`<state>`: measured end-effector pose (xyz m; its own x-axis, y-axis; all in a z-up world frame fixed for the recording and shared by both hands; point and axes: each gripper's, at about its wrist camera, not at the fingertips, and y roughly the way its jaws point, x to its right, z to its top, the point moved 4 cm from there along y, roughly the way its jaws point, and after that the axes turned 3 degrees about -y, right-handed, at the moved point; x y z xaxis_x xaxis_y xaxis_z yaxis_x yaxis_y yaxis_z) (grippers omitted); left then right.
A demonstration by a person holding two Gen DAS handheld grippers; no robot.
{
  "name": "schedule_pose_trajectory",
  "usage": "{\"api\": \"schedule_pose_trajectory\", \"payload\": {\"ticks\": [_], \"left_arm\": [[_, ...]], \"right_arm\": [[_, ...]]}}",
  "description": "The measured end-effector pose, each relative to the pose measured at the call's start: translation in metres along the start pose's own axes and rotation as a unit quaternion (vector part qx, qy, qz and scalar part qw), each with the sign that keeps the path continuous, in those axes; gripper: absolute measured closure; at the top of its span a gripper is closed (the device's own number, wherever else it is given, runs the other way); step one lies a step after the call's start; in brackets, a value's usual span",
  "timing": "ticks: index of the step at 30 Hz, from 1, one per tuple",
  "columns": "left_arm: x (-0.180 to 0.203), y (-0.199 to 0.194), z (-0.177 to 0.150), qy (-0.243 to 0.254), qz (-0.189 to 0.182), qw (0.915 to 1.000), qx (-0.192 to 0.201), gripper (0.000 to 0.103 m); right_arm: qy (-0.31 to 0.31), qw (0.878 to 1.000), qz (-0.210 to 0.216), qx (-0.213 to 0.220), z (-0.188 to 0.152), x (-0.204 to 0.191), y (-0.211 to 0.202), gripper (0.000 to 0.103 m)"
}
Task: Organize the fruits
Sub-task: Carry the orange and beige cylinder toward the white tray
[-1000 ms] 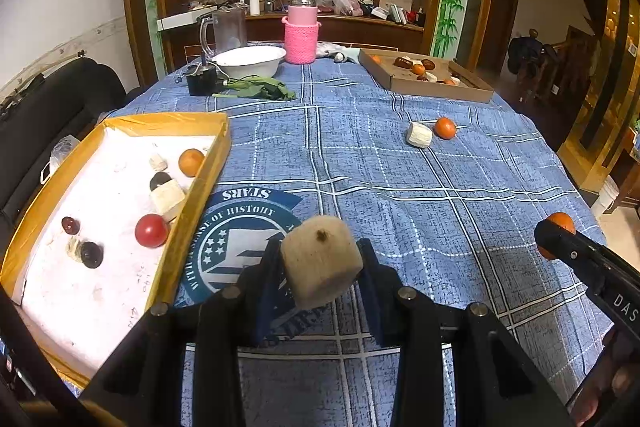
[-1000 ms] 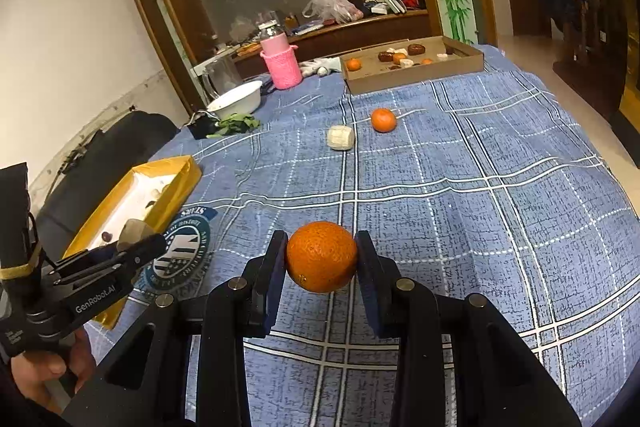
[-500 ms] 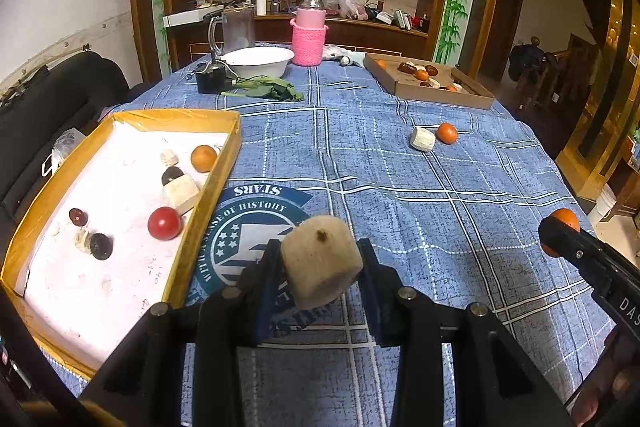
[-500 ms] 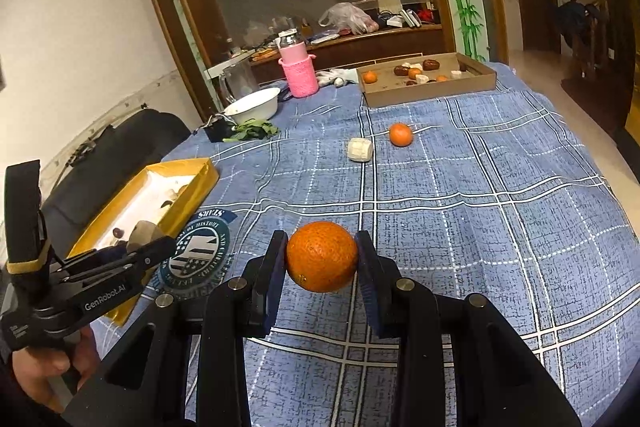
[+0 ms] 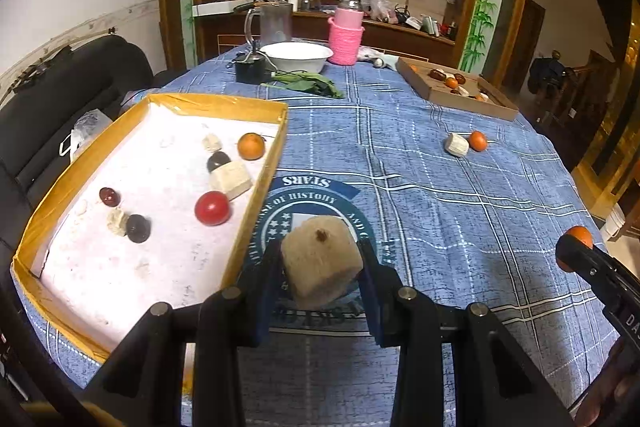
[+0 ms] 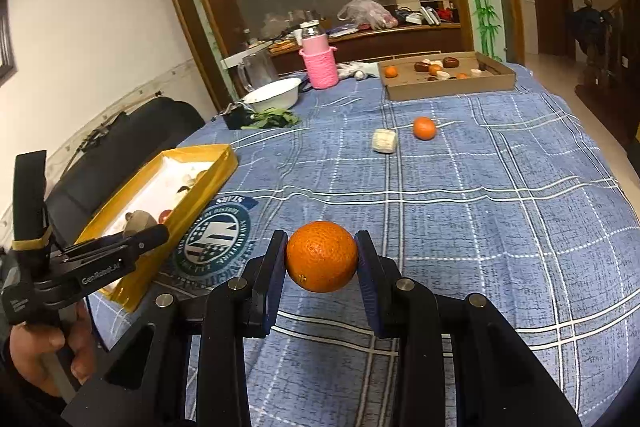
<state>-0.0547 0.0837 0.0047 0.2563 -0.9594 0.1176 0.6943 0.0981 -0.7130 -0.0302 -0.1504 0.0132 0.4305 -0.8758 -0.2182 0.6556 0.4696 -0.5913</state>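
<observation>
My left gripper (image 5: 320, 263) is shut on a beige cube-shaped fruit piece (image 5: 322, 261), held above the blue tablecloth just right of the yellow tray (image 5: 256, 211). The tray holds a red fruit (image 5: 212, 207), an orange (image 5: 251, 146), dark fruits and beige pieces. My right gripper (image 6: 321, 259) is shut on an orange (image 6: 321, 255) above the cloth; it shows at the right edge of the left wrist view (image 5: 576, 247). The left gripper shows in the right wrist view (image 6: 140, 231) beside the tray (image 6: 200, 195).
A loose beige piece (image 5: 457, 145) and an orange (image 5: 477, 140) lie on the cloth at the far right. A brown cardboard tray (image 6: 448, 89) with several fruits stands at the back. A white bowl (image 5: 297, 55), pink holder (image 5: 346, 41), jug and green leaves stand at the back.
Both grippers have risen and pulled back a little, each still holding its fruit. The left gripper has shifted slightly towards the yellow tray.
</observation>
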Motion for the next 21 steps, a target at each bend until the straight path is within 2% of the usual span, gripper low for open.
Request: {"api": "schedule_pose_trajectory", "payload": {"ticks": [14, 21], "left_arm": [[-0.035, -0.012, 0.009, -0.029, 0.02, 0.9992, 0.016, 0.064], [-0.075, -0.017, 0.017, -0.061, 0.047, 0.9967, 0.027, 0.064]], "right_arm": [[-0.038, 0.999, 0.036, 0.003, 0.016, -0.043, 0.009, 0.071], [-0.058, 0.996, 0.064, 0.005, 0.03, -0.074, 0.02, 0.071]]}}
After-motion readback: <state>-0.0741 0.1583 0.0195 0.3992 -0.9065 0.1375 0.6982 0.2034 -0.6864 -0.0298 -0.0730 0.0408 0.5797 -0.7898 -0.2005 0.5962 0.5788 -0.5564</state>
